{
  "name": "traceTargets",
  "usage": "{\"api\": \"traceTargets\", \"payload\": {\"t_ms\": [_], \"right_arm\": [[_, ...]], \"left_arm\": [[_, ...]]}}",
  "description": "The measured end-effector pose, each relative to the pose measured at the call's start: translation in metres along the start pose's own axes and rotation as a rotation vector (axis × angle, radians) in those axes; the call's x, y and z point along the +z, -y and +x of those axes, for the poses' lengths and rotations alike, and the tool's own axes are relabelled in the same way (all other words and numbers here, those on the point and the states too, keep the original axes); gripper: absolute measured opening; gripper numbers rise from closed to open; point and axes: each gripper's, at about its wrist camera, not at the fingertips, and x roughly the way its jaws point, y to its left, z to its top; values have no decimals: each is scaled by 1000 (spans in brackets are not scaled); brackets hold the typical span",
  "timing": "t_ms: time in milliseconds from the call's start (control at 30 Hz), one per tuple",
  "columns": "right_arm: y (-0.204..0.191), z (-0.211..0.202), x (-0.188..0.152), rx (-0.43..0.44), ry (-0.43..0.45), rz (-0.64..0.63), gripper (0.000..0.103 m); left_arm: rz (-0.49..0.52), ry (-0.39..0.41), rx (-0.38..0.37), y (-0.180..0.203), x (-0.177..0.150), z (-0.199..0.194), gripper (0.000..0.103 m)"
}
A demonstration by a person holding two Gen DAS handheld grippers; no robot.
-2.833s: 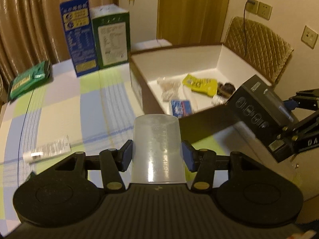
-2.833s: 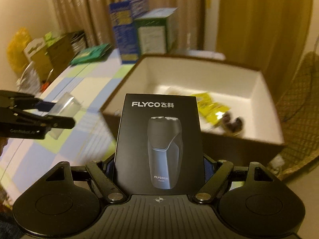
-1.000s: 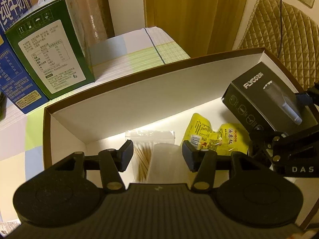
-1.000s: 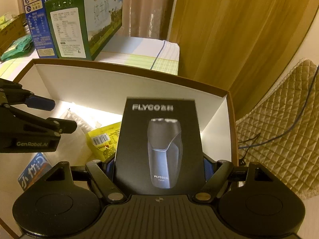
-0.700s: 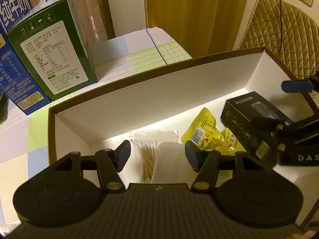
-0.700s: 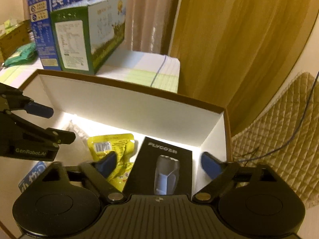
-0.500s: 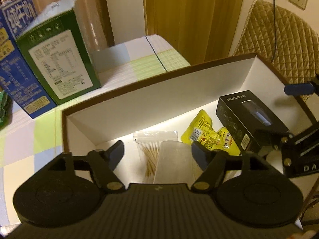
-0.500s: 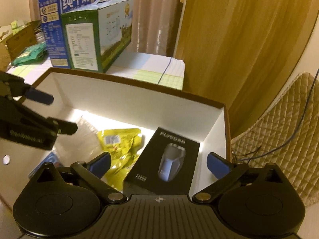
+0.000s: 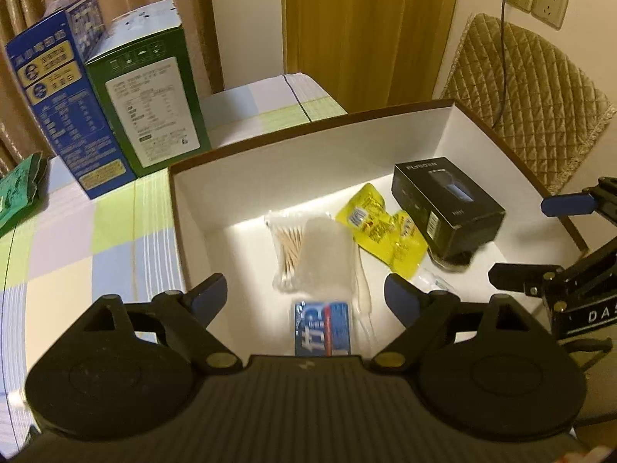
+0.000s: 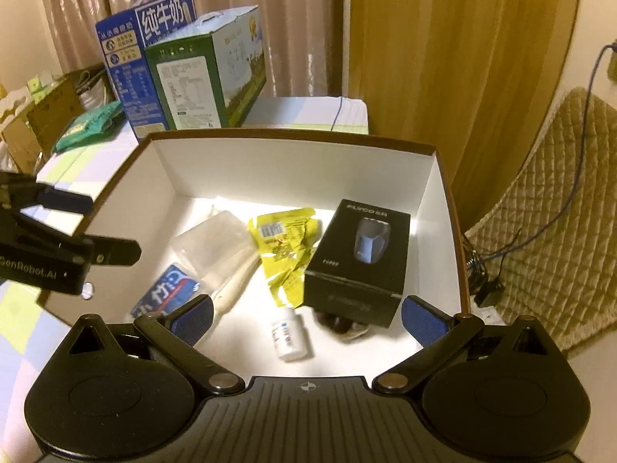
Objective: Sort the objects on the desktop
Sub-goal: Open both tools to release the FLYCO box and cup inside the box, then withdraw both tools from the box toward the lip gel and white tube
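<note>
Checked pastel tablecloth [image 9: 96, 231] under everything, curtains behind, blue milk carton [image 10: 127, 54] and green milk carton [image 10: 193, 77] standing at the back. White-lined open cardboard box [image 10: 293, 166] is the sorting bin. Step in hand: drop-off done on both sides, I judge. My left gripper [image 9: 304, 293] has just been opening, jaws now wide apart with nothing between them; the clear plastic measuring cup [image 9: 327, 254] lies on its side on the box floor below and ahead of the jaws, resting over the bag of cotton swabs [image 9: 287, 247]. My right gripper [image 10: 306, 314] has also just opened fully, empty; the black shaver box [image 10: 362, 254] lies flat in the box's right half, ahead of the jaws and clear of both pads, propped on something dark I can't identify. Yellow snack pouch [image 10: 285, 247] sits between cup and shaver box, blue-and-white packet [image 9: 322, 326] and small white pill bottle [image 10: 287, 337] nearer me. Next move, my guess: pull both grippers clear of the box rim and go find whatever is left on the cloth. The green packet [image 9: 17, 196] at far left is a candidate.
</note>
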Motion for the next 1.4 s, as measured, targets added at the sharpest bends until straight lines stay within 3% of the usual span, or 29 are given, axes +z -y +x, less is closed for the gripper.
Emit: {"api": "traceTargets", "payload": {"t_ms": [533, 833, 1400], "right_arm": [[-39, -46, -33, 45, 26, -11, 101], [-77, -60, -65, 91, 1, -17, 101], [-166, -43, -87, 238, -61, -94, 101]], "left_arm": [[-15, 46, 4, 3, -58, -74, 86], [-63, 23, 16, -16, -107, -104, 86], [-207, -26, 148, -78, -192, -156, 86]]}}
